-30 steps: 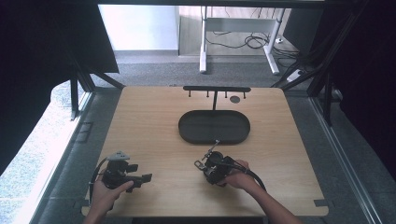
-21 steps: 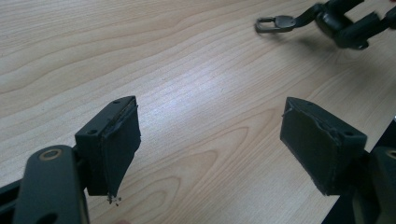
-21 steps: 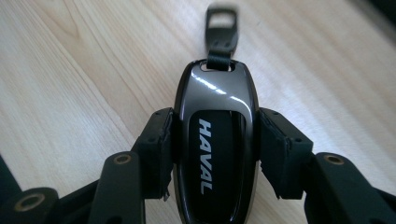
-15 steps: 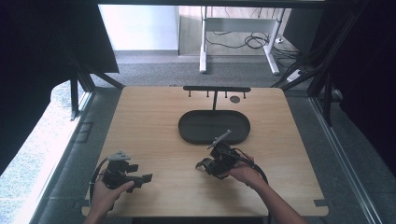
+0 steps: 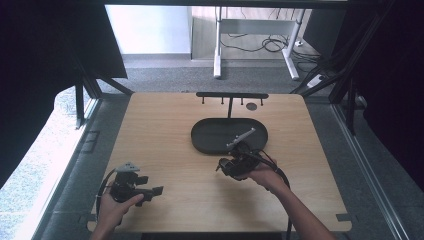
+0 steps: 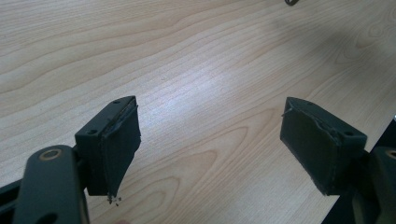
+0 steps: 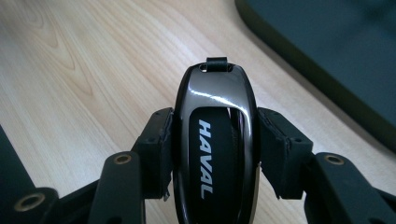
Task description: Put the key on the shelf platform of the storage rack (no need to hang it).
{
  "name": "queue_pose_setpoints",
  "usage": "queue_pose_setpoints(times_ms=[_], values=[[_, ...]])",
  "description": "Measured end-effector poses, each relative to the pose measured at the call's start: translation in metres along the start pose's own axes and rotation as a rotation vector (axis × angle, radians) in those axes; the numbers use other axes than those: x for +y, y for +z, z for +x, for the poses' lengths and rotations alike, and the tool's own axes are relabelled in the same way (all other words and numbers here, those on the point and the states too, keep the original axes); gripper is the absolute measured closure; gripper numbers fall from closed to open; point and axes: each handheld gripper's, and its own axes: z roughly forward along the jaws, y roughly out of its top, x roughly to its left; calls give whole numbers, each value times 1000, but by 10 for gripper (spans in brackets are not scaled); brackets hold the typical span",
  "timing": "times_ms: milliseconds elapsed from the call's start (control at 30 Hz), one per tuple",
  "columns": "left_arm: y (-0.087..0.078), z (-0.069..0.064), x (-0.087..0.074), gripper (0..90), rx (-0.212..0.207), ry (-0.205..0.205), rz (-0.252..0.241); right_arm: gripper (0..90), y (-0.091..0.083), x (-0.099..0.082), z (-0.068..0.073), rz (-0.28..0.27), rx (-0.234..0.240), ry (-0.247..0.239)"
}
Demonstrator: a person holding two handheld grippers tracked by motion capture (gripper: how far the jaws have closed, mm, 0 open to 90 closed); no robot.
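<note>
Right gripper [image 7: 215,154] fingers [image 7: 156,149] clamped on both long sides of black HAVAL key fob [image 7: 215,135]; fob's long axis runs along the fingers, loop end pointing outward toward the dark tray [image 5: 210,137], above counter [image 5: 165,130] middle. Left gripper [image 6: 210,149] fingers apart, near front-left corner.

The tray [image 5: 210,142] lies mid-table, and the rack [image 5: 231,95] stands just behind it at the far edge, so the far middle is blocked. The table [image 5: 155,130] is open to the left and right of the tray, and wide bare wood runs along the near side.
</note>
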Motion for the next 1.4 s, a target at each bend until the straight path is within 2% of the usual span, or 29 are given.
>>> queue_pose_setpoints(times_ms=[233, 867, 1400], values=[[-1, -1, 0, 203, 1, -3, -3, 497, -7, 12, -10, -28, -29, 27], [1, -2, 0, 203, 1, 3, 5, 497, -13, 37, -32, -43, -78, 59], [1, -2, 0, 203, 1, 3, 4, 497, -10, 54, -49, -57, -108, 94]])
